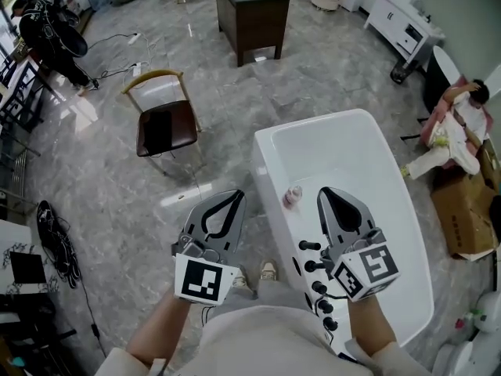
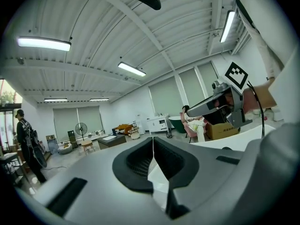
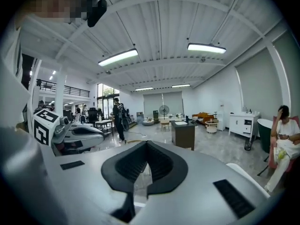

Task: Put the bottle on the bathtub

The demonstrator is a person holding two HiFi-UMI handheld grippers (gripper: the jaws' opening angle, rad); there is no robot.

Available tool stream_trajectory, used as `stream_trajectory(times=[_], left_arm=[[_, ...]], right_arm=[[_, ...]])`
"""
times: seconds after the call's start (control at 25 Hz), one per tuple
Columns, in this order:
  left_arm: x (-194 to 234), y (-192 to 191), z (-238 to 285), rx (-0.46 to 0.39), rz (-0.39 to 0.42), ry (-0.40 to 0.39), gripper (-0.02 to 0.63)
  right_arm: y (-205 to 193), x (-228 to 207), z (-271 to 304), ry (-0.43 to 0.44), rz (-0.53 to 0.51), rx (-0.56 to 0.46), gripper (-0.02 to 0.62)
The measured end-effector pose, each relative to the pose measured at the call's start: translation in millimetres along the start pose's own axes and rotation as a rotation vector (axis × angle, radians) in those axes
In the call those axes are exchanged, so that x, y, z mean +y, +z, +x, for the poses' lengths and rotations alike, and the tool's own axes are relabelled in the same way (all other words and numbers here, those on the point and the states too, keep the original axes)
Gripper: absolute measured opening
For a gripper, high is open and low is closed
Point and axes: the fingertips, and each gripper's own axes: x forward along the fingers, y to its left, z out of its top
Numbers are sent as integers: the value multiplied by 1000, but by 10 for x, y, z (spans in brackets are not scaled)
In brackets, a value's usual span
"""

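White bathtub [image 1: 368, 163]: lies ahead of and beneath the right claw; its left rim runs between the two claws.
Bottle [image 1: 293, 197]: small and pale pink with a lighter top. It stands on the bathtub's left rim between the claws, just left of the right claw's tip, and touches neither.
Left claw [image 1: 236, 197]: clenched, with its jaws meeting at the tips and nothing between them; held over the grey marbled floor [image 1: 117, 186], left of the tub.
Right claw [image 1: 326, 193]: clenched on nothing, jaws together, over the tub's near end.
Black tap knobs [image 1: 311, 265]: a row on the rim, just left of the right claw's marker cube.
Chair [image 1: 164, 128]: wood frame and brown seat, well ahead and left of the left claw.
Dark cabinet [image 1: 252, 14]: far ahead of both claws.
Seated person [image 1: 458, 128]: well off to the right claw's right.
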Motion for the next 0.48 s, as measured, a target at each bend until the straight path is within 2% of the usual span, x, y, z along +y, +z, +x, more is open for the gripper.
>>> stream_trajectory(times=[0.28, 0.48], left_arm=[[-92, 236, -250, -13, 19, -9, 23], [-90, 322, -427, -7, 40, 3, 23]], right_arm=[[123, 282, -254, 67, -39, 6, 29], [332, 357, -478, 73, -49, -19, 29]])
